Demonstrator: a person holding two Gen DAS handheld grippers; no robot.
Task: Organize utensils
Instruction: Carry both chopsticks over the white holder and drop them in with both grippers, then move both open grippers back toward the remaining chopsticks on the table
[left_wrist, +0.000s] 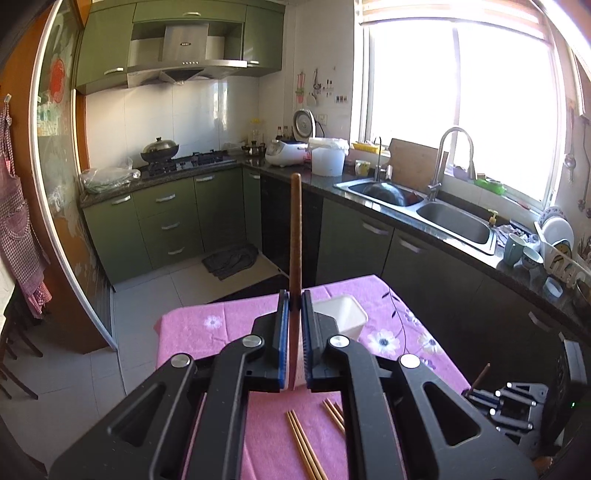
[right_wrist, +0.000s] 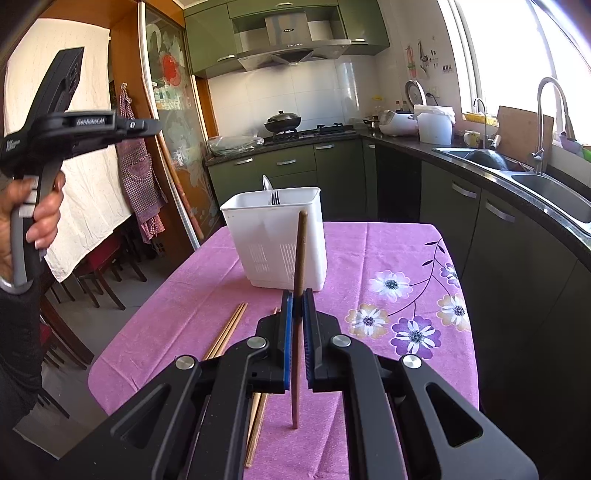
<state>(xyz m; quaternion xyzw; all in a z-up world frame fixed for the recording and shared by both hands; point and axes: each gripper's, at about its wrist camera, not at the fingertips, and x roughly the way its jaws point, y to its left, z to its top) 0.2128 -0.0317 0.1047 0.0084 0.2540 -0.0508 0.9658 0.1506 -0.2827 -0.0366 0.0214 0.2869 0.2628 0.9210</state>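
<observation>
My left gripper (left_wrist: 295, 301) is shut on a brown chopstick (left_wrist: 295, 236) that stands upright, raised above the pink floral tablecloth (left_wrist: 207, 325). Just right of its fingertips is the white utensil holder (left_wrist: 341, 317). My right gripper (right_wrist: 297, 299) is shut on a darker chopstick (right_wrist: 300, 258), also near upright, its lower end close above the cloth. The white holder (right_wrist: 277, 240) stands behind it, with a fork and a spoon inside. Loose chopsticks (right_wrist: 225, 332) lie on the cloth to the left, and more loose chopsticks (left_wrist: 303, 443) show under the left gripper.
A person's hand (right_wrist: 40, 206) grips the left gripper's handle at the upper left. The dark counter with a double sink (left_wrist: 454, 221) runs along the right. Green cupboards (left_wrist: 166, 221) stand behind, and dark wooden chairs (right_wrist: 99, 273) are left of the table.
</observation>
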